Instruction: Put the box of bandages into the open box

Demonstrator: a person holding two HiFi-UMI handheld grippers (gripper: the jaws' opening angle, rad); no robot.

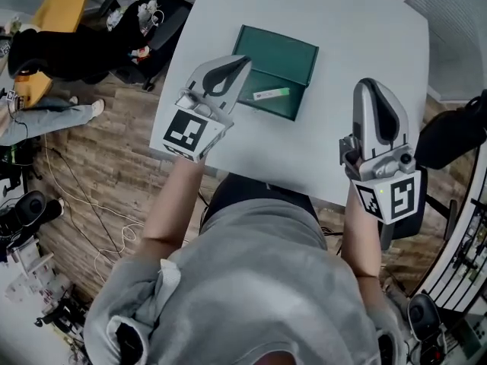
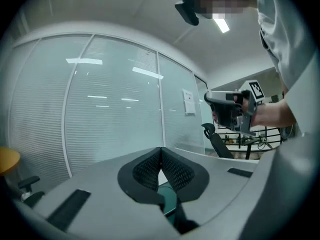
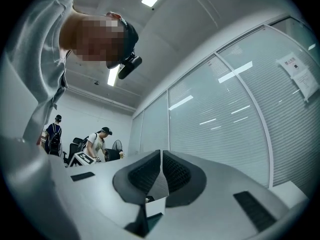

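A dark green open box (image 1: 283, 52) lies on the white table (image 1: 365, 29). A small white and green box of bandages (image 1: 271, 93) rests inside it, near its front side. My left gripper (image 1: 242, 61) hovers over the box's left edge, tilted upward, jaws shut with nothing between them. In the left gripper view the closed tips (image 2: 161, 150) point at a glass wall, with a sliver of the green box (image 2: 167, 198) below. My right gripper (image 1: 367, 84) is held to the right of the box, apart from it, above the table. Its jaws (image 3: 161, 153) are shut and empty.
A black office chair (image 1: 144, 21) with clutter and a yellow chair (image 1: 57, 10) stand at the back left beside a seated person's legs (image 1: 46, 116). Cables (image 1: 84, 196) lie on the wooden floor. Another dark chair (image 1: 456, 135) is at the right. People (image 3: 97, 141) stand in the background.
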